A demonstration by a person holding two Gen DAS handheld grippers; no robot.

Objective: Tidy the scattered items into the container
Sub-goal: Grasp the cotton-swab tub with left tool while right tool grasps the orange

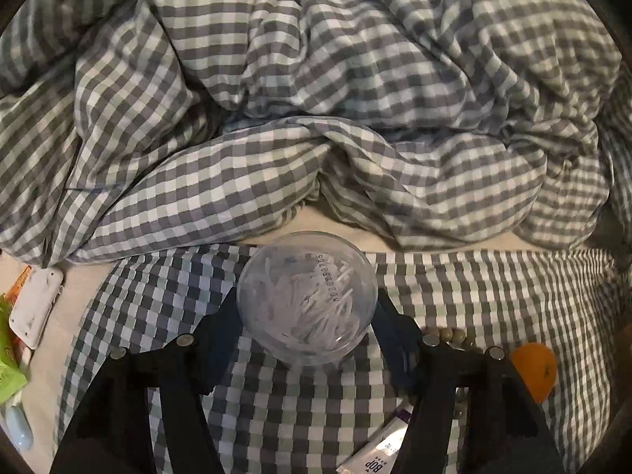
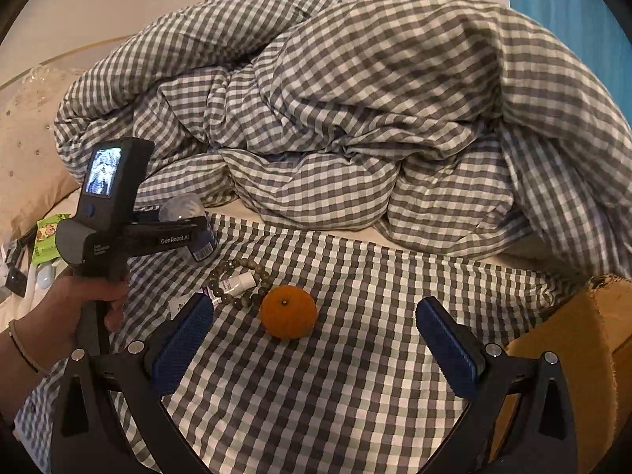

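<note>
A clear round plastic jar (image 1: 306,296) filled with white cotton swabs sits low in the centre of the left wrist view, between the two black fingers of the left gripper (image 1: 306,324). The fingers flank the jar on both sides and appear to press its wall, so the tool is closed on it at a medium width. In the right wrist view the same jar (image 2: 183,207) shows at middle left, partly hidden behind the left gripper's black body, which a hand (image 2: 75,308) holds by its handle.

The right gripper (image 2: 314,339) stands wide with nothing between its blue ribbed pads (image 2: 450,343), low in its own view. Just above and between them lies a small orange tangerine (image 2: 289,311) on the checked grey-and-white bedsheet (image 2: 355,375). Touching the fruit's upper left is a loop of olive-brown wooden beads (image 2: 221,276), with a small white tube (image 2: 239,282) lying inside the loop.

A brown cardboard box (image 2: 584,347), the container, fills the lower right edge of the right wrist view. A crumpled quilt (image 2: 355,118) in the same check pattern is heaped across the upper half of both views. At the far left edge lie green snack packets (image 2: 47,237) and a white flat case (image 1: 35,308).
</note>
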